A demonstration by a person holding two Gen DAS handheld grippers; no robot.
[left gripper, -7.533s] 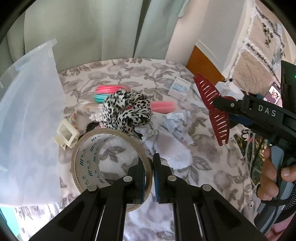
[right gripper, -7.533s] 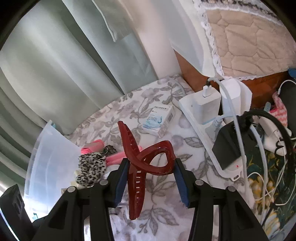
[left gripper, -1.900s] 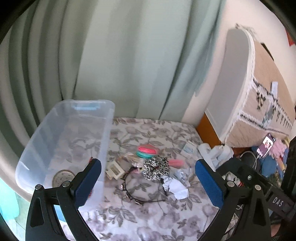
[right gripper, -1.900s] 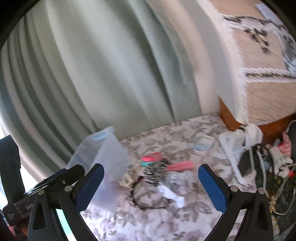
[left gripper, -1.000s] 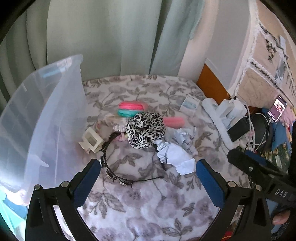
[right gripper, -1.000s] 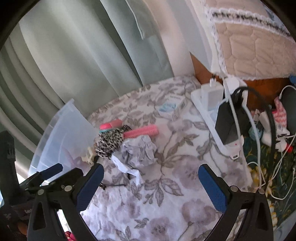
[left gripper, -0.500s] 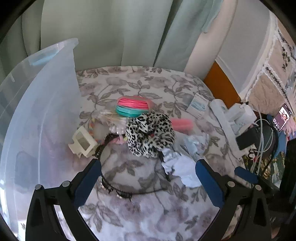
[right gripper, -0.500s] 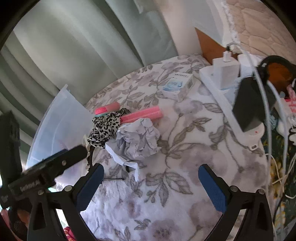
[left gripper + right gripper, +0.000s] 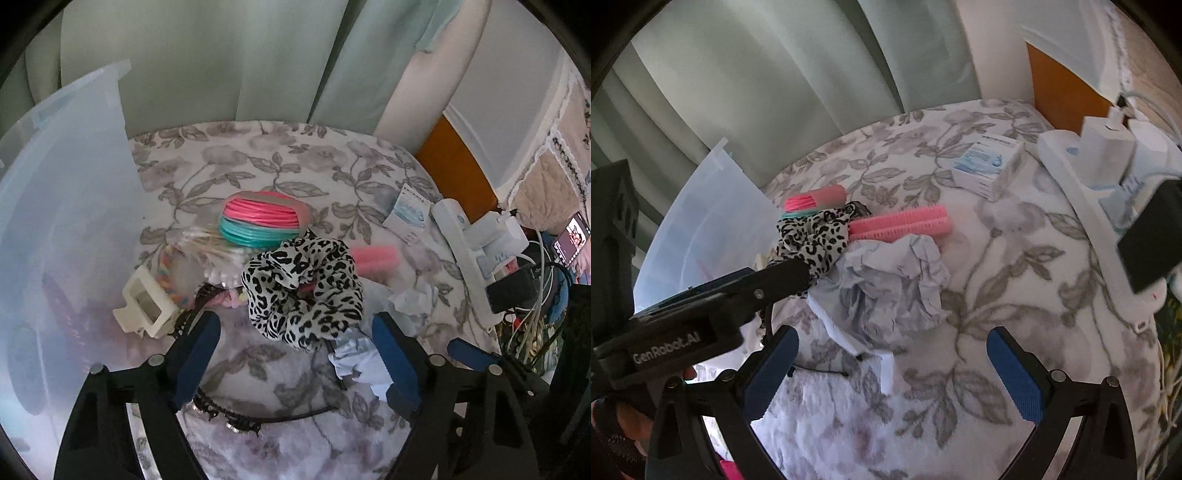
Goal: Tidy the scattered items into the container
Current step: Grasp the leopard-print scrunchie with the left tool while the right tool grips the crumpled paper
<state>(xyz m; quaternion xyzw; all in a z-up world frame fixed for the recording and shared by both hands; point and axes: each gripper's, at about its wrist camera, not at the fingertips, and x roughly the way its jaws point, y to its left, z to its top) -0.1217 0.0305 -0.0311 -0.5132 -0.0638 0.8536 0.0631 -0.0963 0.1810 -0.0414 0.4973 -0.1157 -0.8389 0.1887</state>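
Both grippers have come down closer to the heap since a second ago, and the left gripper (image 9: 295, 354) is closing, its blue pads either side of the leopard-print scrunchie (image 9: 303, 291) but not pressing on it. The scrunchie is a puffy ring of white cloth with black spots, lying near the middle of the flowered cloth (image 9: 258, 170) and leaning on the things around it. The right gripper (image 9: 890, 369) stands wide with nothing held, poised over one ball of crumpled paper (image 9: 886, 288).

Counted out: one scrunchie, one coil of pink and teal cord (image 9: 262, 223), one pink roller (image 9: 901, 223), one small white box (image 9: 990, 164), one cream hair clip (image 9: 146, 308), one black headband (image 9: 258, 415) (partly under the left gripper), and a bundle of cotton swabs (image 9: 210, 245).

One clear plastic bin (image 9: 62, 229) stands on the left, its near wall just beside the clip; what lies inside shows only as dim shapes. Behind the heap the cloth is bare up to the curtain. On the right a white power strip (image 9: 1082, 199) with plugs and cables lines the edge, well apart from the scrunchie.
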